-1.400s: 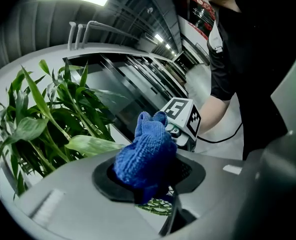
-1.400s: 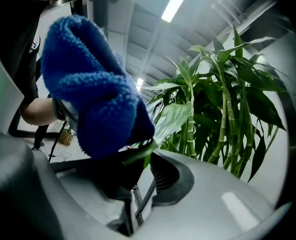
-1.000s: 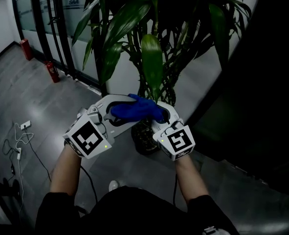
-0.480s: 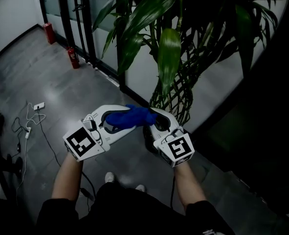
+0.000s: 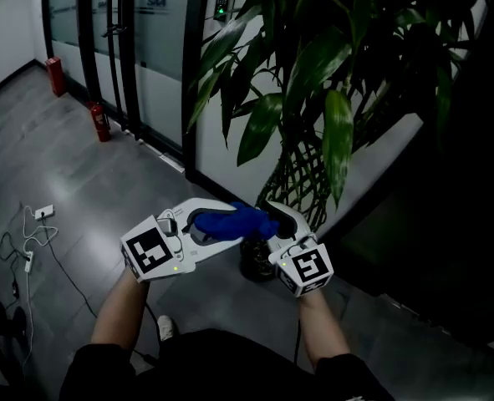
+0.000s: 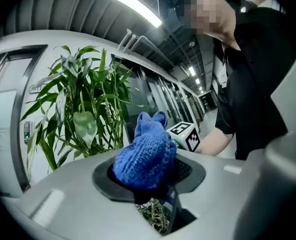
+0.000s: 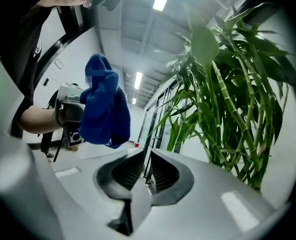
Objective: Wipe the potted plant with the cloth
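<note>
A tall potted plant [image 5: 330, 82] with long green leaves rises ahead, its dark pot [image 5: 255, 263] on the floor just behind my grippers. A blue knitted cloth [image 5: 232, 221] is pinched in my left gripper [image 5: 245, 224], which is shut on it. In the left gripper view the cloth [image 6: 146, 154] bulges out of the jaws, with the plant [image 6: 82, 119] behind it. My right gripper [image 5: 269, 215] sits close beside the cloth, shut, with nothing between its pads. The right gripper view shows its jaws together [image 7: 146, 169], the cloth [image 7: 105, 109] hanging to the left and the stalks [image 7: 228, 109] to the right.
Glass partitions with dark frames [image 5: 146, 40] stand behind the plant. Two red fire extinguishers [image 5: 101, 122] stand by them on the grey floor. A white cable and power strip [image 5: 33, 224] lie at the left. A dark wall [image 5: 472, 182] bounds the right side.
Both grippers have dropped a little and stayed close together, the cloth still in the left one. The plant's leaves now sit higher and farther from the grippers.
</note>
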The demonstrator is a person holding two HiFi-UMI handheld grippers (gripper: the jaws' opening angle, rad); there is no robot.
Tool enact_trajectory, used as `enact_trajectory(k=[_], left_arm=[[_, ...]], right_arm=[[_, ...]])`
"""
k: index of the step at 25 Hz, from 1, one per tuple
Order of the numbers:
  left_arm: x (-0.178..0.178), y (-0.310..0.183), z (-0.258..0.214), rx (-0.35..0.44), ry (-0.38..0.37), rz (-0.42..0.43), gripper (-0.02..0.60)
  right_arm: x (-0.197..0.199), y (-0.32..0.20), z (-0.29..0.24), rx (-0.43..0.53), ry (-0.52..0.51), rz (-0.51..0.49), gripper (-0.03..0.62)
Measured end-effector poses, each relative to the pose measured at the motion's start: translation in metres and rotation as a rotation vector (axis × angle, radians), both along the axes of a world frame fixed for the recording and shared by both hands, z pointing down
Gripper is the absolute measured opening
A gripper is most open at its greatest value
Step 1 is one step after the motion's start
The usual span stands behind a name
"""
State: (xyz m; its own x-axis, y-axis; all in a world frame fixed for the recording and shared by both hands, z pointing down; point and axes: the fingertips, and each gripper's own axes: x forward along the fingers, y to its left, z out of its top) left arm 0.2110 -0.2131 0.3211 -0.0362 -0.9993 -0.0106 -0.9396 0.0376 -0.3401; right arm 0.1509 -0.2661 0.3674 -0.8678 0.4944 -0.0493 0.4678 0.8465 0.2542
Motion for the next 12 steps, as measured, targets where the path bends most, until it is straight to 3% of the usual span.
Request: enact_trajectory(k=[6, 12], left_arm=[[-0.033, 0.043, -0.018, 0.020, 0.049, 0.214, 0.156], [-0.069, 0.058, -0.030, 0.005, 0.045, 0.336, 0.158]], right_arm=[[-0.025, 0.038, -0.004, 0.002, 0.018, 0.160, 0.041], [-0.044, 0.028, -0.010, -0.062, 0.038, 0.308, 0.041]])
